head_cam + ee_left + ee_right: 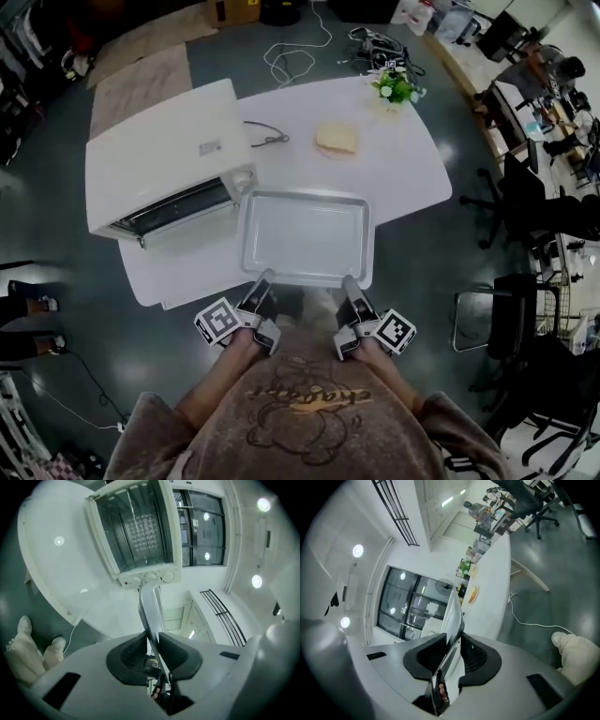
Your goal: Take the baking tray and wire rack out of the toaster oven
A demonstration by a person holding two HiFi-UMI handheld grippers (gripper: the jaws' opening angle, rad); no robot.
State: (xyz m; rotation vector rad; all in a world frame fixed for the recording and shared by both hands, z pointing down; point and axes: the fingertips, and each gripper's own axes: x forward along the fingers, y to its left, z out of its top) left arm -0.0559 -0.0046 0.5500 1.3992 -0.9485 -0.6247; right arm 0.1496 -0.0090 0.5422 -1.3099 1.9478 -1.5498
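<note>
No text can be read with certainty. A small grey label (210, 147) on top of the toaster oven (159, 155) has print too small to read. The person's sweatshirt (300, 412) bears a script word that cannot be read. The left gripper (265, 278) and right gripper (349, 281) carry black-and-white square markers (217, 321).

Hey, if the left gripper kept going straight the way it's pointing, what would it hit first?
Probably the toaster oven: the left gripper, shut on the tray, points along it at the oven's front, though depth is unclear.
</note>
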